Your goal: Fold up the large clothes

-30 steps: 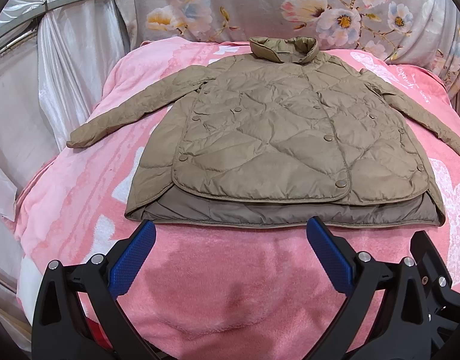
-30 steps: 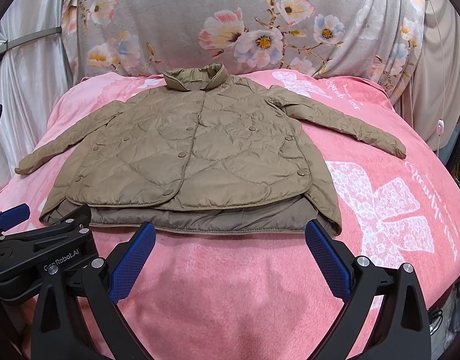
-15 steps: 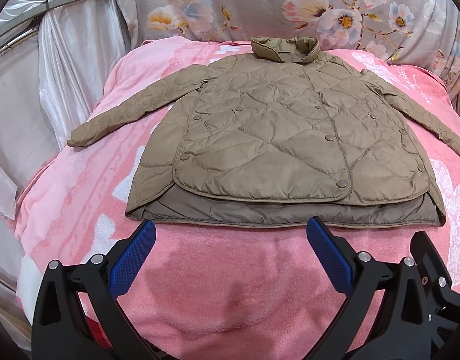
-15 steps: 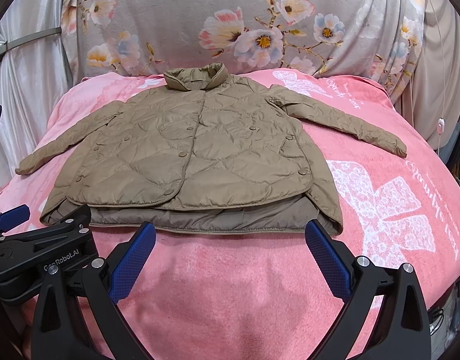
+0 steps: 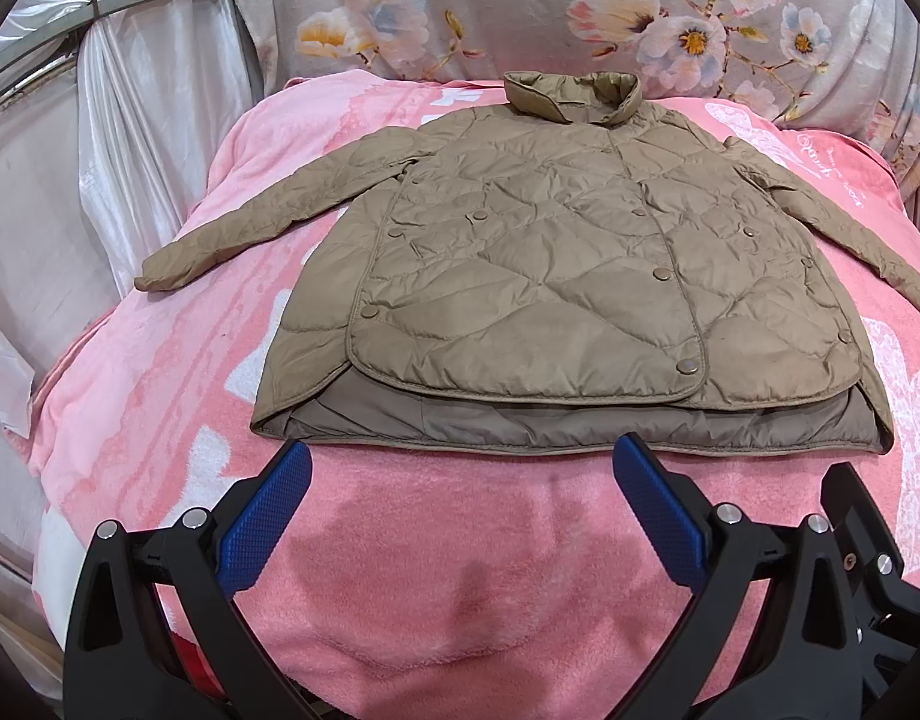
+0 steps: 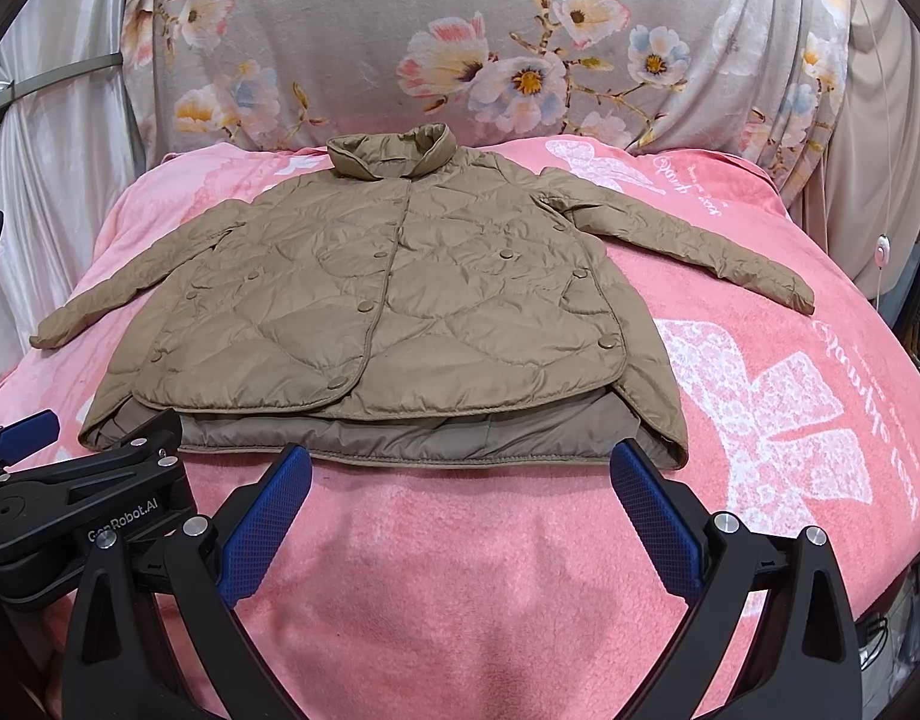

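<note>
Jaws of both grippers spread wide, jacket [image 5: 556,276] flat just beyond, untouched

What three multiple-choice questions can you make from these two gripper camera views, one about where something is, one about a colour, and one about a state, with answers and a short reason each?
1. Where does the tan quilted jacket lie?
A. Spread flat on the pink fleece blanket
B. Hanging from the grey floral cloth
C. Clamped in the left gripper

2. What colour are the fingertip pads of the right gripper?
A. Red
B. Blue
C. White

3. What state are the jacket's two sleeves in?
A. Both folded across the chest
B. One folded, one out
C. Both stretched out to the sides

Answers:
1. A, since the jacket rests front up on the blanket, collar toward the floral cloth.
2. B, since both textured pads show blue on black arms.
3. C, since the left sleeve and right sleeve each angle outward, and both grippers are open and apart from the hem.
</note>
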A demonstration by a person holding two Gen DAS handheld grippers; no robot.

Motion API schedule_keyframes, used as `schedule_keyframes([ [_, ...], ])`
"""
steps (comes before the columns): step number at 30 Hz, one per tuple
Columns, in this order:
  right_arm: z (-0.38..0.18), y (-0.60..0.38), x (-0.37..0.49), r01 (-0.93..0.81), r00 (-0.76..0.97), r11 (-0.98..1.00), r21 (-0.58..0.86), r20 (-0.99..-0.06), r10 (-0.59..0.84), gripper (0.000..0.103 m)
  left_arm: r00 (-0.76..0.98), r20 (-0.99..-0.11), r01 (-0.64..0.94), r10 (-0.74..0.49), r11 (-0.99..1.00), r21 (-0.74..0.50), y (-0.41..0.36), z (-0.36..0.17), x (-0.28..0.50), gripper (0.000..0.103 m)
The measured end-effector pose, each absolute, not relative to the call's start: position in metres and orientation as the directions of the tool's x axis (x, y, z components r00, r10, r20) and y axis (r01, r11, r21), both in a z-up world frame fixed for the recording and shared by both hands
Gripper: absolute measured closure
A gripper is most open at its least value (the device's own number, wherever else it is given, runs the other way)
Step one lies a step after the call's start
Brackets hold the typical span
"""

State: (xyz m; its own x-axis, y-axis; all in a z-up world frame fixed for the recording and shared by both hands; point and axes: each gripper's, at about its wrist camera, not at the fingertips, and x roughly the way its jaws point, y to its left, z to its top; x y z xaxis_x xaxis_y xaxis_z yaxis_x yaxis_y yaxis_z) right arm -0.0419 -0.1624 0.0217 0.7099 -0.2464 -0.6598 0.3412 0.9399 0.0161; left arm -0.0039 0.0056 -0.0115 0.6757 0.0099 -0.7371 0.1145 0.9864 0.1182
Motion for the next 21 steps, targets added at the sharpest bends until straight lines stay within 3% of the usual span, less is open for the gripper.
schedule_keyframes([
  [21, 0.012, -0.161, -0.032, 0.327, 0.706, 0.945, 0.021, -0.67, -0.23, 0.005, 0.671, -0.742, 0.116, 0.01, 0.986, 0.118, 0.013, -0.017, 0.0, 0.005],
])
